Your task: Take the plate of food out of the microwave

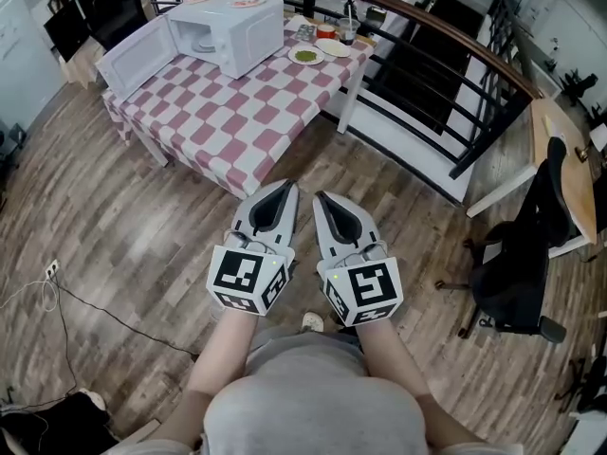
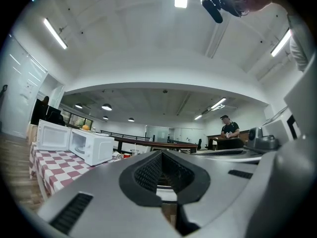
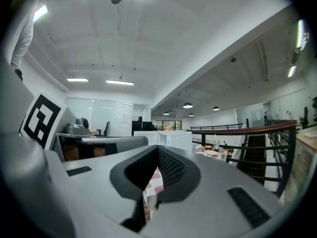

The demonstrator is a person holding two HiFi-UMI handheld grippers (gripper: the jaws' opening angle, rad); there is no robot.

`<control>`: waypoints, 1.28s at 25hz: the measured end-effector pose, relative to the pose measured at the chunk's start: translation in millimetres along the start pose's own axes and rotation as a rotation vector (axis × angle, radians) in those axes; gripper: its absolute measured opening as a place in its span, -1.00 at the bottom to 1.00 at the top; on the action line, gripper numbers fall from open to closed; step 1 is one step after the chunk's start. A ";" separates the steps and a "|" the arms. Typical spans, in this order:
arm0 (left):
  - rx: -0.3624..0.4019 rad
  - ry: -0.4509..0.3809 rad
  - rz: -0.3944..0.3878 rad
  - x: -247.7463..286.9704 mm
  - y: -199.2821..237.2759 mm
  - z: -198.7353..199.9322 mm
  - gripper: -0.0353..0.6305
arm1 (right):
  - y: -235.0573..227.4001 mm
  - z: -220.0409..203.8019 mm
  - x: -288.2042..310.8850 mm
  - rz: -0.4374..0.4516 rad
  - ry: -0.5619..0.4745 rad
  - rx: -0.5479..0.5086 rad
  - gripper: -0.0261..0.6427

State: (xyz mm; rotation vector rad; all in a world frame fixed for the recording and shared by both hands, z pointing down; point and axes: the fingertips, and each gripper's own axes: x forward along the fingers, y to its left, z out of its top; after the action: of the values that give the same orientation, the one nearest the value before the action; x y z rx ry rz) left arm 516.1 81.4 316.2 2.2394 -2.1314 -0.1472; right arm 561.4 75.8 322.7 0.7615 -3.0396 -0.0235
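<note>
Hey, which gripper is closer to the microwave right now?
Left, narrowly. The left gripper and right gripper are side by side over the floor, well short of the table; the microwave sits ahead, off to the left side.

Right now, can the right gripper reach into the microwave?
Probably not: the right gripper is over the floor, short of the table, and the microwave stands at its far end. Its door is open.

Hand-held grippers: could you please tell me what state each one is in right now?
Left hand-held gripper: closed, empty.
Right hand-held gripper: closed, empty.
</note>
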 end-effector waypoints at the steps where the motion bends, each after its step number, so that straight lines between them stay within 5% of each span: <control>1: -0.001 0.002 -0.001 -2.2 5.1 0.4 -0.89 | 4.1 -0.4 3.2 -0.002 0.002 -0.001 -0.85; 32: -0.027 0.049 -0.057 -61.6 203.5 13.7 -0.89 | 142.8 -4.6 155.7 -0.076 0.038 0.019 -0.85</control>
State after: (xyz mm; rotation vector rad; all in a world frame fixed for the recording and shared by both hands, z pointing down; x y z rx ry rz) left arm 309.6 133.0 324.9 2.2655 -2.0299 -0.1211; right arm 356.8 128.2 330.4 0.8674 -2.9784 0.0185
